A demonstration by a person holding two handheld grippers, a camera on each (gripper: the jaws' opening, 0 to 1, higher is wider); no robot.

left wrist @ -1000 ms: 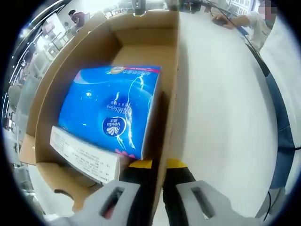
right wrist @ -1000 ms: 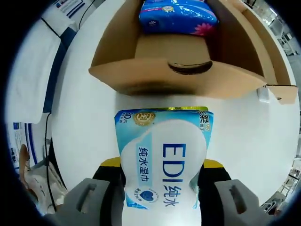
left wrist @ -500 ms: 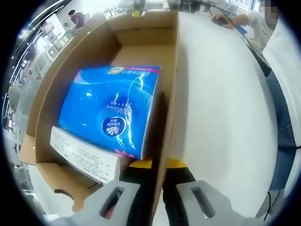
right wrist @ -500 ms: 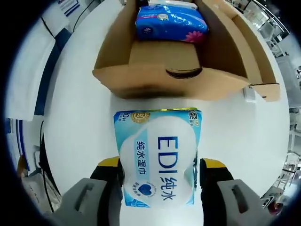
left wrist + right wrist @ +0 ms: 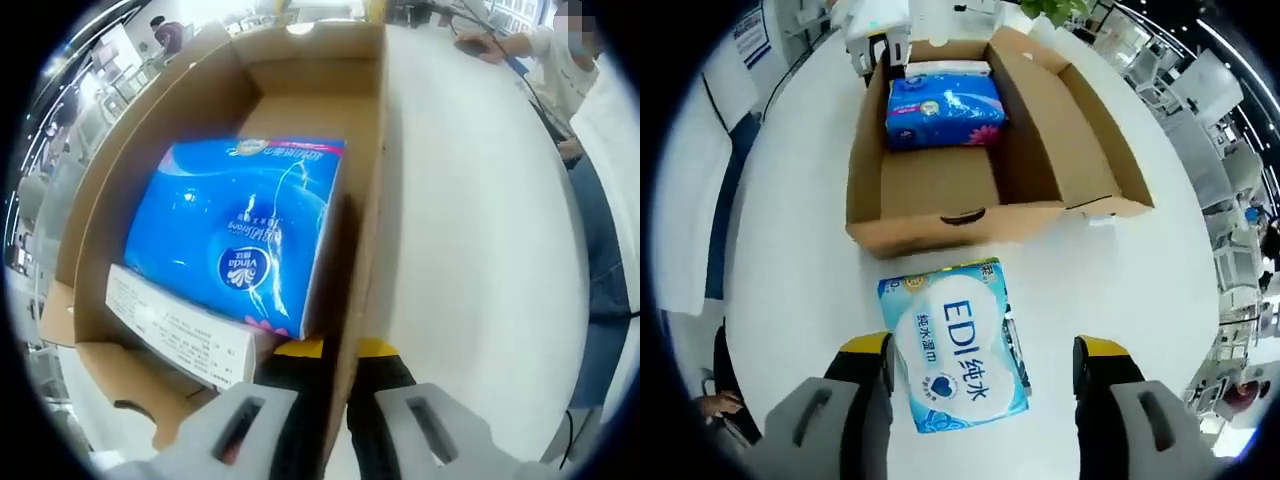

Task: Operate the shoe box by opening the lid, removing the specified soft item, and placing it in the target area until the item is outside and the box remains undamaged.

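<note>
Wet-wipes pack [image 5: 957,343] lay flat on the white desk [image 5: 800,230] just outside the open shoe box [image 5: 1025,130], between my right tongs' [image 5: 984,362] spread jaws, untouched. My left tongs [image 5: 328,368] were clamped on the box's side wall, beside the blue Vinda tissue pack [image 5: 232,234] inside.

the glossy blue plastic tissue pack [image 5: 235,235] inside the open brown cardboard shoe box [image 5: 365,120] carries the brand "vinda" in a white oval logo; its chinese characters are too small to read. the light blue and white wet wipes pack [image 5: 957,343] on the white table [image 5: 800,250] reads "edi" with "纯水" beside it and "纯水湿巾".
</note>
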